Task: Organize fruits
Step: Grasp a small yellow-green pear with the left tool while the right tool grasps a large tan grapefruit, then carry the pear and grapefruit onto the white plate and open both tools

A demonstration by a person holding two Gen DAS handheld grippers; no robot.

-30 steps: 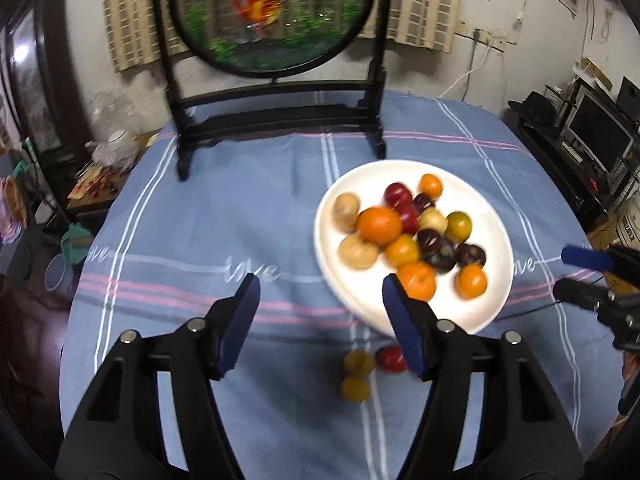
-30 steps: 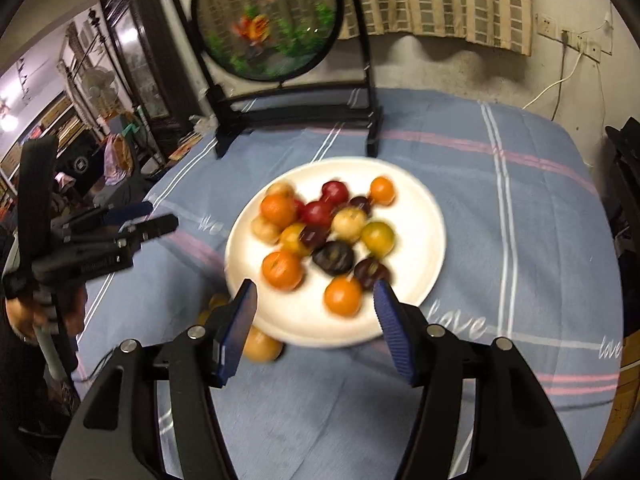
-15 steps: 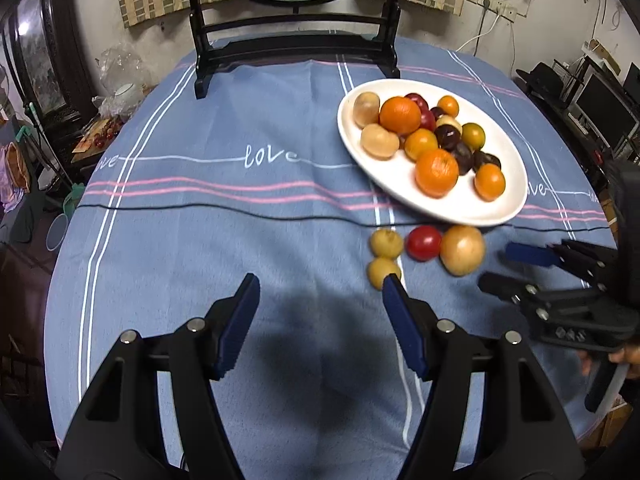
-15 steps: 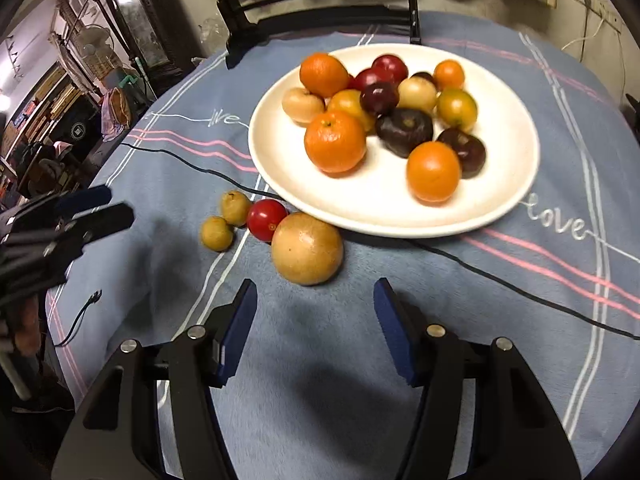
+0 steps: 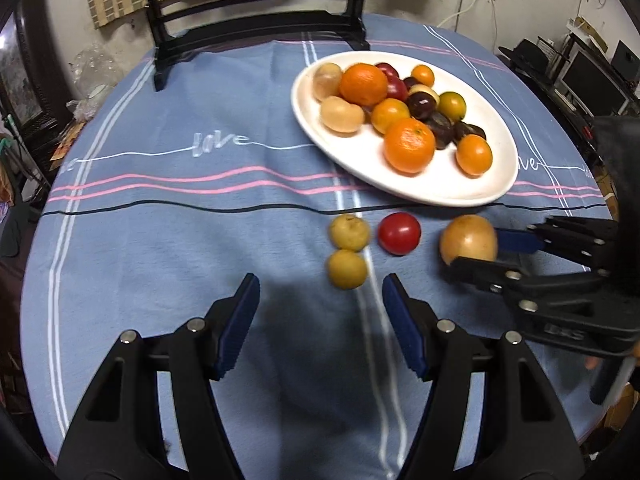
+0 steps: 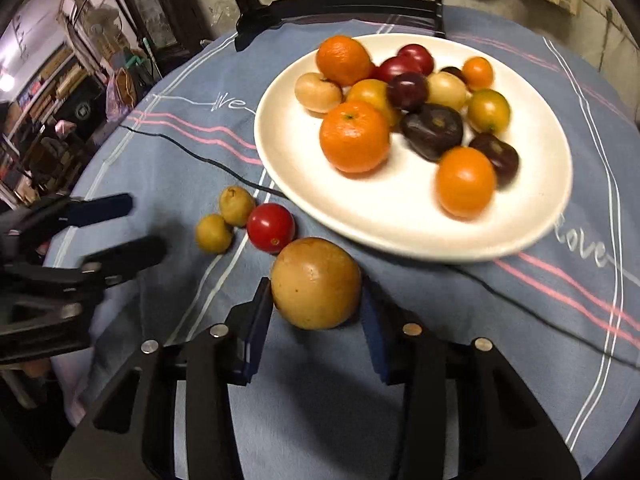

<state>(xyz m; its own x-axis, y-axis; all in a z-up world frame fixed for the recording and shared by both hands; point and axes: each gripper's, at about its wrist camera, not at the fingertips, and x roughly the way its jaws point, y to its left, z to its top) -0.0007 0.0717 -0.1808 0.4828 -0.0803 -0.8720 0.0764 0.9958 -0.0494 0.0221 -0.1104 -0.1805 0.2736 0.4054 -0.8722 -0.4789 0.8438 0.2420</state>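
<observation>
beside the brown fruit [image 6: 316, 282], a red tomato [image 6: 271, 227].

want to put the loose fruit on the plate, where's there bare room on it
The near part of the white oval plate is bare, in front of the big orange mandarin and the smaller orange. Its middle and far side are crowded. The blue striped tablecloth left of the plate is also bare.

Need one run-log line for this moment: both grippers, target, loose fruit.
right gripper: open, straddling large tan fruit | left gripper: open, holding nothing | off plate: red fruit, two small yellow fruits
</observation>
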